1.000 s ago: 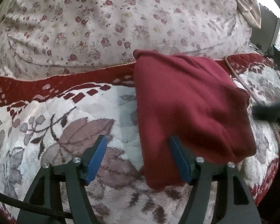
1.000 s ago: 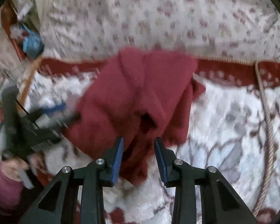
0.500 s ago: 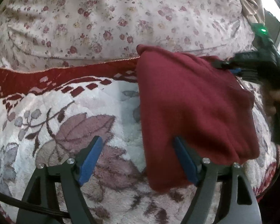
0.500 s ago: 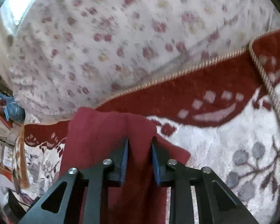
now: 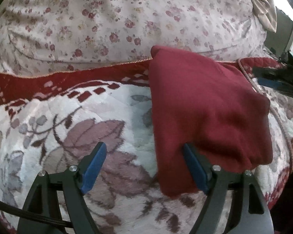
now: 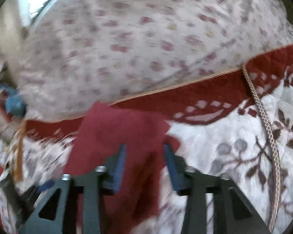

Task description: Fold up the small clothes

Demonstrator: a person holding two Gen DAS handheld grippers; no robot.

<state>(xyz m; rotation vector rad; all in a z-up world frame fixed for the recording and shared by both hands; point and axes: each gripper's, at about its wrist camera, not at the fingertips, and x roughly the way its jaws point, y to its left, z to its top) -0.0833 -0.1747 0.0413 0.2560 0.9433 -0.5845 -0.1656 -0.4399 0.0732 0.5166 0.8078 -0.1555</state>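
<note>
- Both tongs are seen spread apart with nothing clamped: the left gripper (image 5: 144,152) is opened wide, the right gripper (image 6: 144,152) is opened less far.
- Flat blue pads on black, angular arms are shown by each tool; the left gripper's right-hand pad (image 5: 194,170) is tucked at the near edge of the red garment (image 5: 205,113), though contact cannot be judged.
- Between and beyond the right gripper's fingers the same garment (image 6: 117,136) is seen, blurred, lying loose.
- A soft, fleecy maroon cloth is what the garment is, folded into a rough rectangle, flat on the bed.
- Beneath it a plush quilted blanket (image 5: 87,117) is spread, white with mauve leaf motifs and a dark red border.
- A twisted beige cord (image 6: 267,128) is laid across the blanket.
- Behind, a puffy cream cover with small red flowers (image 5: 117,19) is heaped.
</note>
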